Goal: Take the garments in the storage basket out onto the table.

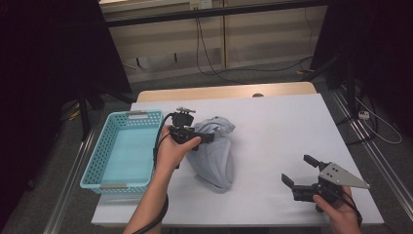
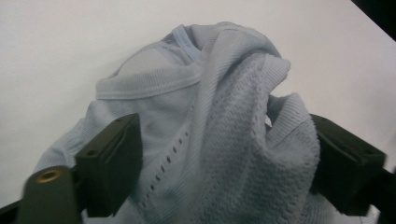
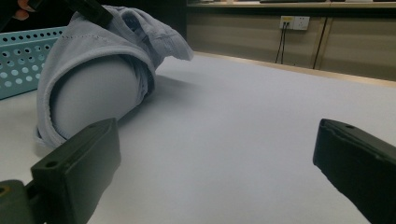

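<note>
the basket (image 1: pixel 104 161) sits at the counter's (image 1: pixel 282 131) left edge, with nothing in it. just right of the basket lies the garment (image 1: pixel 216 158), a pale blue knit bunched into a heap, close to the basket but apart from it. the left gripper (image 1: pixel 207 136) is at the top of the heap; in the left gripper view its jaws stand spread with the knit (image 2: pixel 219 140) bulging between them, and whether the pads press on the cloth cannot be told. this looks like the point of letting go of or re-taking the cloth, with the garment not yet in the basket. well to the right of the garment, the right gripper (image 1: pixel 299 170) hovers over bare counter, jaws spread and holding nothing. the next move likely calls for a firm pinch on a thick fold, then a lift clear of the basket's rim.
</note>
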